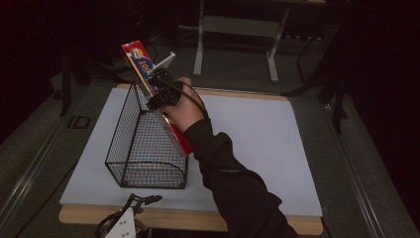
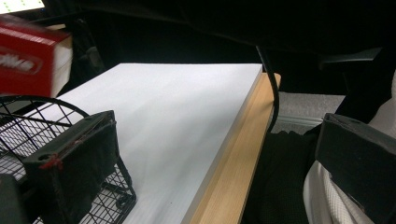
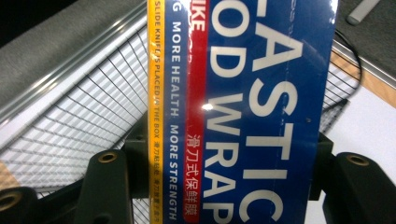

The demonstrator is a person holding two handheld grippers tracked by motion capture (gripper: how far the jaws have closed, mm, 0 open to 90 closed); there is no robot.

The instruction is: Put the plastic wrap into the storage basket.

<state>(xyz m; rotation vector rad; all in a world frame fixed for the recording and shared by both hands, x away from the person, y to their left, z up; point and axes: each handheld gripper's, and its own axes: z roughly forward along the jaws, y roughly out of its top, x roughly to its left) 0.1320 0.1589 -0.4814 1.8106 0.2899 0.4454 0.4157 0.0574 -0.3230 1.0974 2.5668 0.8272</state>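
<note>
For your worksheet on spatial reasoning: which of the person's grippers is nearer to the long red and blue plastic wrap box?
Right. The right gripper clamps the long red and blue plastic wrap box above the black wire basket; the left gripper waits at the table's near edge.

the room is dark, with light falling mainly on the white board (image 1: 257,144) that covers a wooden table (image 1: 198,220), whose pale edge shows along the near side and the far side. grey carpeted floor (image 1: 322,129) surrounds the table. a metal rail (image 1: 29,163) runs along the floor past the table's left edge, another past its right edge. beyond the far edge stands a grey metal table frame (image 1: 237,29) with two legs on flat feet.
</note>
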